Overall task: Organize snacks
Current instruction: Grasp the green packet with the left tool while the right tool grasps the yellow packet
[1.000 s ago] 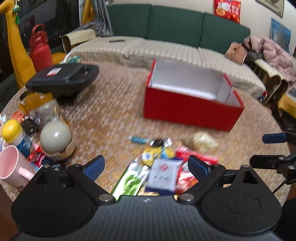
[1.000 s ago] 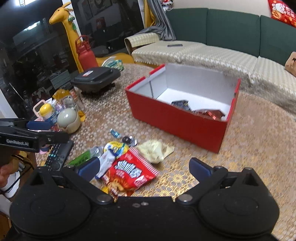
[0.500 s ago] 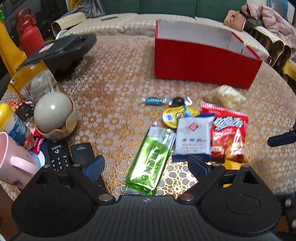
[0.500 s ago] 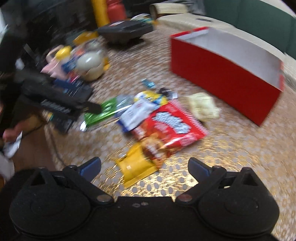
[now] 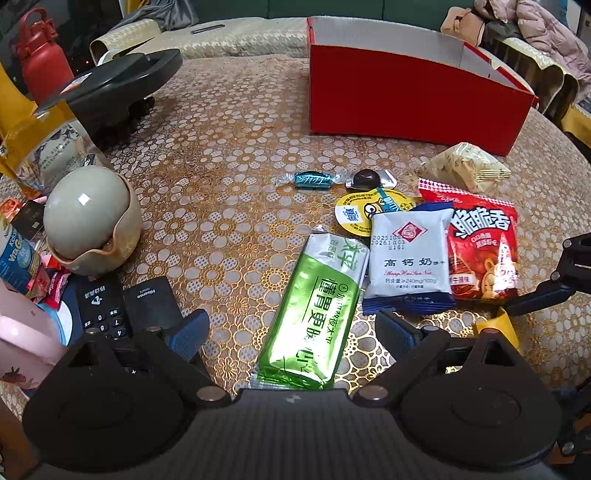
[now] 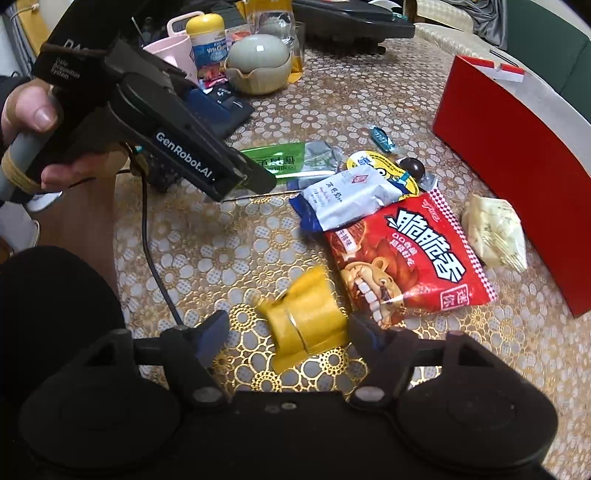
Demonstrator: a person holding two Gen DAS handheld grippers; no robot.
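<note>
green pack (image 5: 312, 314) lengthwise btwn left gripper (image 5: 291, 334) fingers

We see a round surface (image 5: 229, 155) covered with a gold cloth in a white flower-lace pattern, which shines under indoor light. Beyond it runs a dark green sofa (image 6: 546, 48) with a beige patterned seat cover (image 5: 236, 35); at its far right end a pink padded jacket (image 5: 543, 26) lies heaped. A grey curtain (image 5: 159, 9) hangs behind.
</note>
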